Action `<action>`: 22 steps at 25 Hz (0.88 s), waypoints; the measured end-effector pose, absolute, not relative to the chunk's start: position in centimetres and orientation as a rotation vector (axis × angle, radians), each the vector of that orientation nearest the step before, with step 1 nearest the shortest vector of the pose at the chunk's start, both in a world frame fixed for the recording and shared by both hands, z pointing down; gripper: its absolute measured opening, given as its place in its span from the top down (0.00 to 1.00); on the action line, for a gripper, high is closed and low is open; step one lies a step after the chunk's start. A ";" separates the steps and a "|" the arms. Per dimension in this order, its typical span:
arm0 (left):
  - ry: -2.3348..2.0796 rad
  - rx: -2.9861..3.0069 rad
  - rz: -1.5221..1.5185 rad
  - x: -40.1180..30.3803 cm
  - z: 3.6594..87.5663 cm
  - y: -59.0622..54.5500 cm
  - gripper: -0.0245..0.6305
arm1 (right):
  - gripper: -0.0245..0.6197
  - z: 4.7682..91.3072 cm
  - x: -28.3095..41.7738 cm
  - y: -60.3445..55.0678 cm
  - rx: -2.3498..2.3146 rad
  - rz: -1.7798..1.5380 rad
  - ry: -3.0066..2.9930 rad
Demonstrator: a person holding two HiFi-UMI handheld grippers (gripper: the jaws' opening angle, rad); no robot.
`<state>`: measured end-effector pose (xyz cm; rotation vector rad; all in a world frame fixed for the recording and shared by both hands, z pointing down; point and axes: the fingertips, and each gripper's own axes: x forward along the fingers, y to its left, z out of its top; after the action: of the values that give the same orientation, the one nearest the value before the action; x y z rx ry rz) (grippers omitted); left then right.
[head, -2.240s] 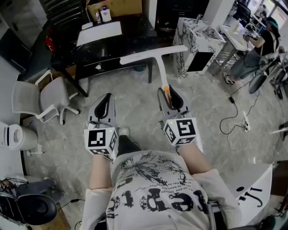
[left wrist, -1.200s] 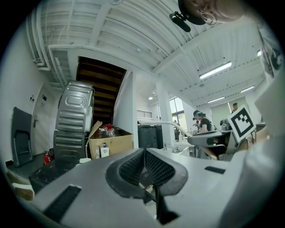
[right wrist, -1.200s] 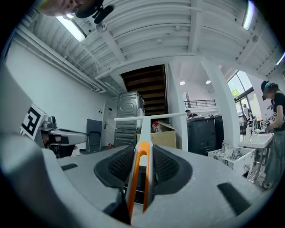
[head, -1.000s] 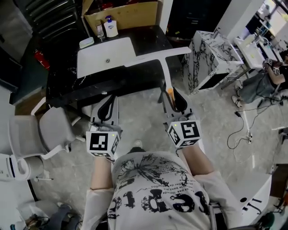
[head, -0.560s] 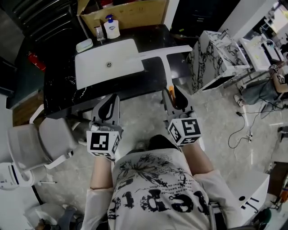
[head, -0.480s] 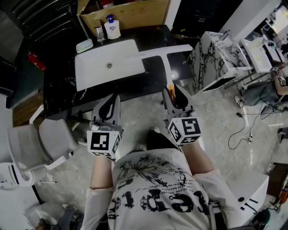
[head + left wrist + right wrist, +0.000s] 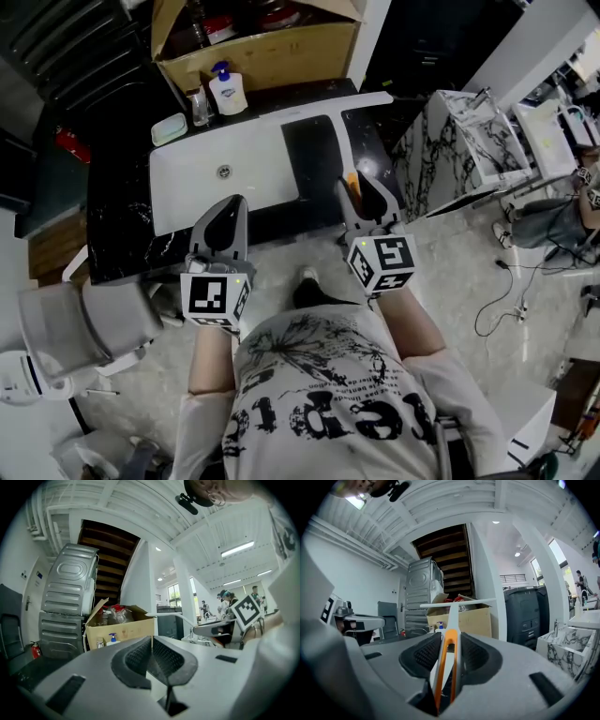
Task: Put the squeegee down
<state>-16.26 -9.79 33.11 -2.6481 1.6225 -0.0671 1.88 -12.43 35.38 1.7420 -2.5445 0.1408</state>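
Note:
The squeegee (image 7: 342, 141) is white with an orange grip end; its handle runs away from me and its long blade lies crosswise over the black counter (image 7: 122, 206), beside the white sink (image 7: 216, 178). My right gripper (image 7: 361, 185) is shut on the orange end of the handle. In the right gripper view the squeegee (image 7: 449, 646) stands between the pads, its blade level ahead. My left gripper (image 7: 228, 212) hovers at the counter's front edge before the sink. Its pads (image 7: 161, 656) meet with nothing between them in the left gripper view.
A cardboard box (image 7: 262, 47) stands behind the counter. A soap bottle (image 7: 228, 91) and a soap dish (image 7: 169, 128) sit at the sink's far edge. A marble-patterned cabinet (image 7: 459, 141) is to the right, grey chairs (image 7: 75, 319) to the left, and cables lie on the floor.
Both grippers have moved forward to the sink counter. The squeegee, still held in the right gripper, now reaches over the counter top beside the sink.

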 end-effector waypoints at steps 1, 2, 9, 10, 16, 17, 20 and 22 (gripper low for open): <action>1.626 -2.642 -0.068 -15.9 33.0 -10.9 0.94 | 0.77 35.4 2.3 -13.7 1.738 0.141 -2.543; 1.633 -2.634 -0.065 -15.6 32.9 -11.9 0.94 | 0.77 35.6 2.6 -15.0 1.731 0.142 -2.542; 1.668 -2.605 -0.088 -13.8 33.8 -18.2 0.94 | 0.77 39.2 4.7 -23.2 1.679 0.254 -2.481; 1.668 -2.605 -0.091 -13.5 34.1 -18.8 0.94 | 0.77 39.9 5.0 -24.0 1.671 0.280 -2.475; 1.693 -2.619 -0.134 -12.0 35.8 -21.6 0.94 | 0.77 45.0 6.4 -28.2 1.634 0.404 -2.398; 1.695 -2.622 -0.139 -11.8 35.8 -21.9 0.94 | 0.77 45.8 6.5 -28.7 1.630 0.409 -2.388; 1.690 -2.626 -0.142 -11.4 36.3 -22.6 0.94 | 0.77 47.8 6.6 -29.7 1.608 0.406 -2.345; 1.702 -2.622 -0.159 -11.4 36.7 -22.9 0.94 | 0.77 49.3 6.6 -30.2 1.585 0.417 -2.307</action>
<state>-11.42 -22.93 36.70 -2.6224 1.7024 -0.1588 6.60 -30.18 49.26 1.5854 -2.3066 0.4170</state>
